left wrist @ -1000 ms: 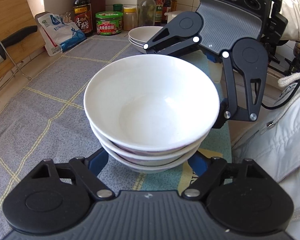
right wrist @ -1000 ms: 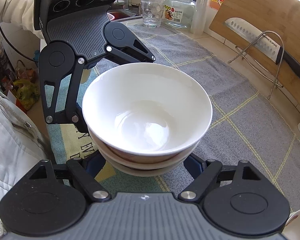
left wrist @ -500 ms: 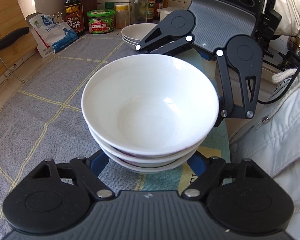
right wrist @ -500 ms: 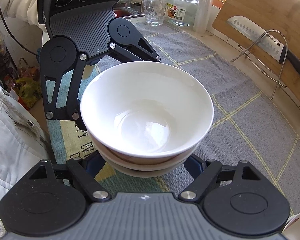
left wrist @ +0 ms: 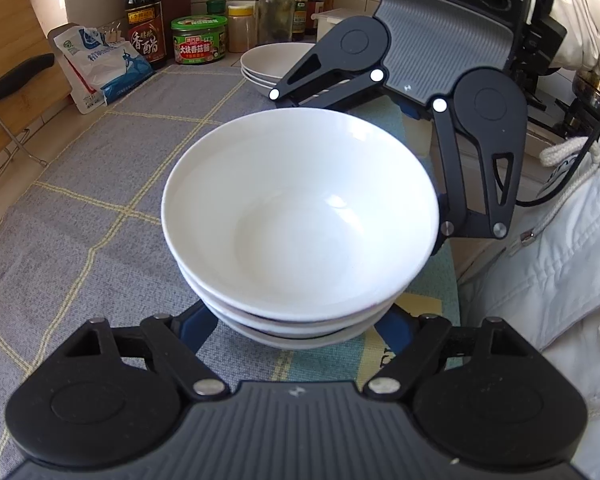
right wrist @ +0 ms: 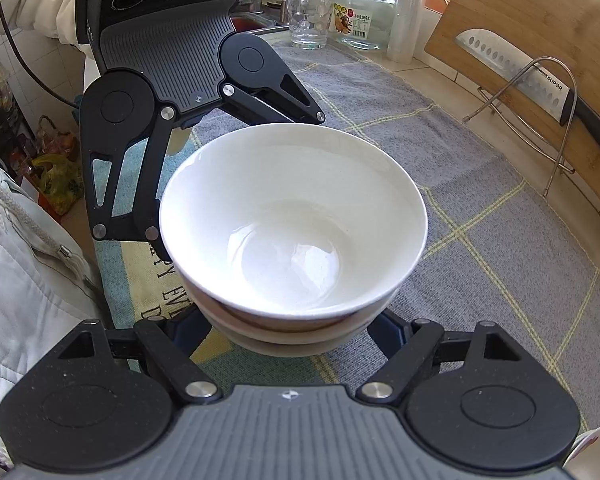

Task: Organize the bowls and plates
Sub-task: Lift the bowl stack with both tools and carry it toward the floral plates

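A stack of three white bowls (left wrist: 300, 216) sits between both grippers, just over the grey checked cloth (left wrist: 100, 208). My left gripper (left wrist: 296, 320) is spread wide around the stack's near side, its blue fingertips under the lowest bowl. My right gripper (right wrist: 292, 320) holds the opposite side the same way; the stack (right wrist: 292, 220) fills its view. Each gripper shows across the bowls in the other's view. A stack of white plates (left wrist: 272, 62) stands at the far end of the cloth.
Bottles, jars and a blue-white bag (left wrist: 100, 68) line the back wall. A cutting board with a knife on a wire rack (right wrist: 532, 80) stands by the wall. A glass cup (right wrist: 308, 20) and a jar (right wrist: 364, 12) stand near the sink.
Both grippers have carried the bowl stack together towards the plates and jars; the plates look nearer in the left wrist view. The grip on the stack is unchanged.
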`<state>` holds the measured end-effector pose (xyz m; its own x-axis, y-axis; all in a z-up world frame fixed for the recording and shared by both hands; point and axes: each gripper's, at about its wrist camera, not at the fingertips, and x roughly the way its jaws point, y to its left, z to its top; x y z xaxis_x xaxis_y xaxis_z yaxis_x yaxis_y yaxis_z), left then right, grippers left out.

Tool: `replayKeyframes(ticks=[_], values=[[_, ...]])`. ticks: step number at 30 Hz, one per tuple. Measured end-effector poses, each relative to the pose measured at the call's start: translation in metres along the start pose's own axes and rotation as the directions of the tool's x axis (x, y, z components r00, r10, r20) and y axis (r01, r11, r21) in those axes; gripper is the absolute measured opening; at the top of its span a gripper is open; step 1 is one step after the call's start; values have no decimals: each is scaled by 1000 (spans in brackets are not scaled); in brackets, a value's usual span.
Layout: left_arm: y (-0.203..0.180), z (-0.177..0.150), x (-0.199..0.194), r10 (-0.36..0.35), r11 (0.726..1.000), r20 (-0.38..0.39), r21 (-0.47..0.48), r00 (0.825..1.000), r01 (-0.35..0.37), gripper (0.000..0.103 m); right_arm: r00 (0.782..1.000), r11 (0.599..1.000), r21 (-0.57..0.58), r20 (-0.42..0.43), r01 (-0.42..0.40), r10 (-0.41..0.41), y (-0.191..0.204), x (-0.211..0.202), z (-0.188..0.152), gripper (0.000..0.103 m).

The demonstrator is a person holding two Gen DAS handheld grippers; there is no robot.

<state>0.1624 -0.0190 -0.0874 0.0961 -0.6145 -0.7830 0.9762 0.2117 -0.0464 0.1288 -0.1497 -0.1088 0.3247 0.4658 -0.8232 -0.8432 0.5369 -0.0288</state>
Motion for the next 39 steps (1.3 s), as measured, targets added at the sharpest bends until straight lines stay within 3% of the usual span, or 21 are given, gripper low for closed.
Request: replayKeyframes(ticks=[19, 28, 39], values=[[-22, 43, 2, 83, 995, 7, -65, 997, -82, 84, 998, 996, -73, 40, -51, 54, -29, -48, -15, 87], [-32, 97, 34, 110, 993, 45, -50, 993, -108, 84, 998, 994, -106, 53, -9, 14, -64, -94, -47, 87], [-30, 170, 96, 68, 997, 104, 34, 992, -72, 84, 995, 994, -61, 33, 91, -89, -111, -146, -107, 87]])
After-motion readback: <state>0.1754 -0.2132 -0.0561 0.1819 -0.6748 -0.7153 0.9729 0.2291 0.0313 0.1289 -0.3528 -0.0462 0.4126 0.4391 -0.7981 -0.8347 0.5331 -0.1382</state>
